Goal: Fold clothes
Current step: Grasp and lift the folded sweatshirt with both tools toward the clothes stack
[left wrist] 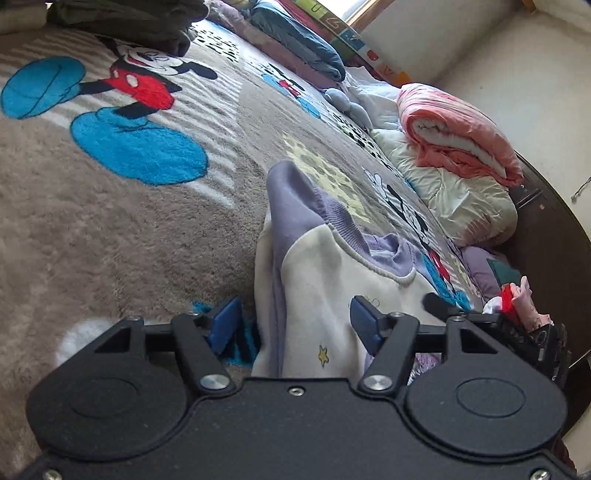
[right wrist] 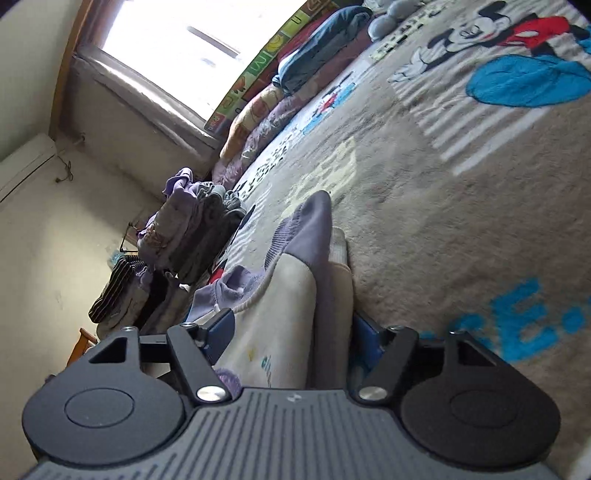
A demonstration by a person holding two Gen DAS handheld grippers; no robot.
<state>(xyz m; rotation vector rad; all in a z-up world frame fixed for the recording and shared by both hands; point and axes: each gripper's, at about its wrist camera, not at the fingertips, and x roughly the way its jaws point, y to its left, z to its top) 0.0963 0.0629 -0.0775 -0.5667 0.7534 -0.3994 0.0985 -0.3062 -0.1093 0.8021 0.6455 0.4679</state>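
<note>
A cream and lilac sweatshirt [left wrist: 325, 258] with a small yellow star lies bunched on the grey cartoon-mouse blanket [left wrist: 92, 229]. My left gripper [left wrist: 295, 323] stands open; the garment's near edge lies between its blue pads [left wrist: 225, 325] and neither pad presses on the cloth. In the right wrist view the same sweatshirt [right wrist: 295, 280] runs away from the camera, its lilac cuff pointing up the bed. My right gripper [right wrist: 293, 336] is open too, with the cloth lying loose between its blue pads [right wrist: 221, 330].
A folded pink quilt [left wrist: 458, 136] sits on a cream pillow [left wrist: 461, 199] at the bed's right side. Dark clothes [left wrist: 129, 22] are piled at the far left. A stack of folded clothes [right wrist: 184, 236] stands at the bed's edge below the window [right wrist: 192, 48]. Pillows [right wrist: 317, 51] line the far side.
</note>
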